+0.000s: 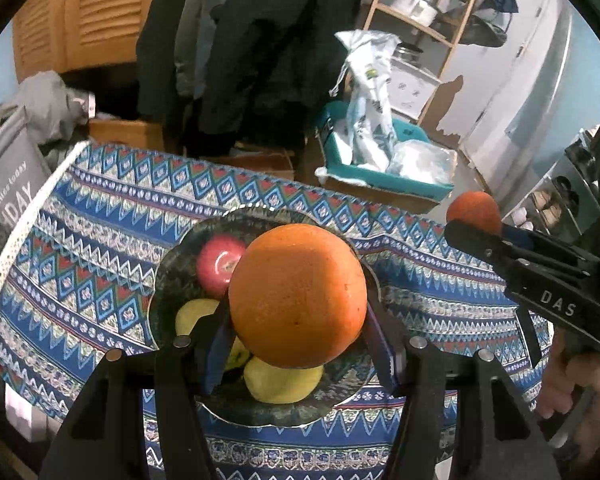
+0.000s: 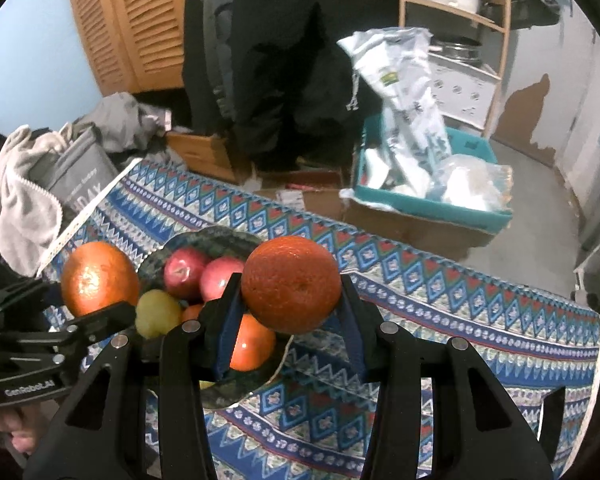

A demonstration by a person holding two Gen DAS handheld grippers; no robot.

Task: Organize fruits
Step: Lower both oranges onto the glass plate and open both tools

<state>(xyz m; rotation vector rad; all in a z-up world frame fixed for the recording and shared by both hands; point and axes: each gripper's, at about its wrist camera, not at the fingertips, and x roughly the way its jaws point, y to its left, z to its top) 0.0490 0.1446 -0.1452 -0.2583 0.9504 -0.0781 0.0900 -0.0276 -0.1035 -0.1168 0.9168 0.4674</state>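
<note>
Already the dark bowl (image 1: 168, 280) holds apples and yellow fruit, while each claw (image 1: 298, 344) (image 2: 290, 332) clamps an orange (image 1: 298, 294) (image 2: 292, 284).

Dim indoor light, cool cast; glare spots on the apples (image 2: 198, 272); fisheye bending and black vignette at corners; soft blur toward frame edges

Both claws (image 1: 298, 344) (image 2: 290, 332) clamped, angled downward

Cluttered home: hanging coats (image 1: 260, 40), shoe rack (image 1: 556, 204)
</note>
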